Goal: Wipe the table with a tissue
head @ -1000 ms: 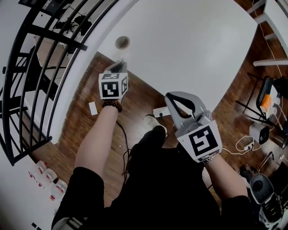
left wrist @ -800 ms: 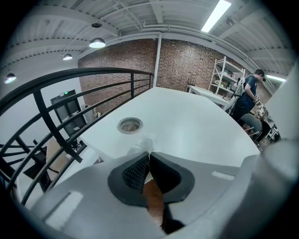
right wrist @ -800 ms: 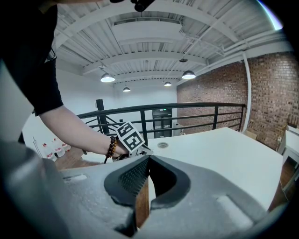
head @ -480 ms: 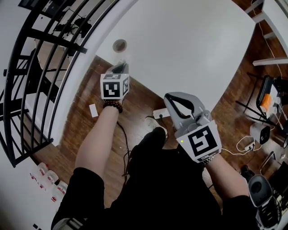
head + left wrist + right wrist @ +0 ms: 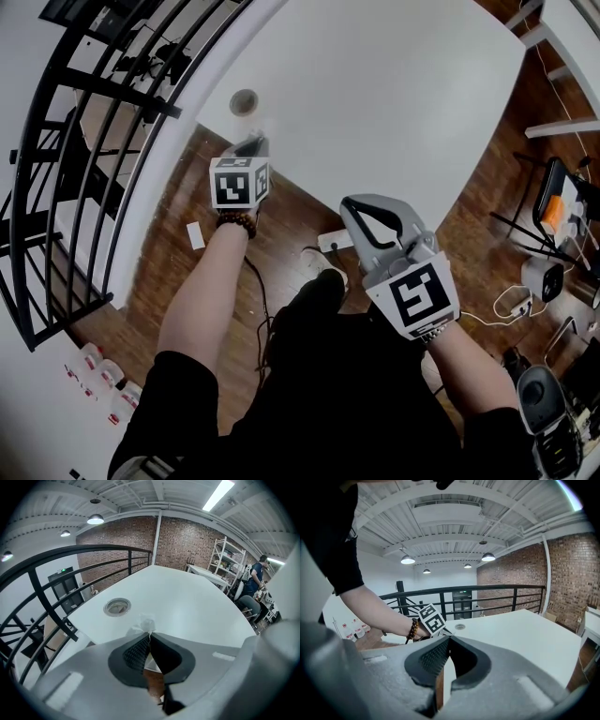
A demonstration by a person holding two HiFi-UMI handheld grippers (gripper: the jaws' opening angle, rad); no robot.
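Left gripper view, left tongs (image 5: pixel 150 634) pinching half-hidden tissue (image 5: pixel 146 622) at table (image 5: pixel 201 604) edge, right tongs (image 5: pixel 449 640) closed, empty

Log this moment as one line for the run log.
left claw: shut on tissue | tissue: at table edge near round hole | right claw: shut, empty, short of table

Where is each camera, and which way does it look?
Head view: on the person's head, looking down at the table; both arms, left gripper, right gripper show.
Left gripper view: on that gripper, looking across the table; its fingers pinch the tissue.
Right gripper view: on that gripper, looking toward the left arm and railing.
Shared: all show the table's round hole.
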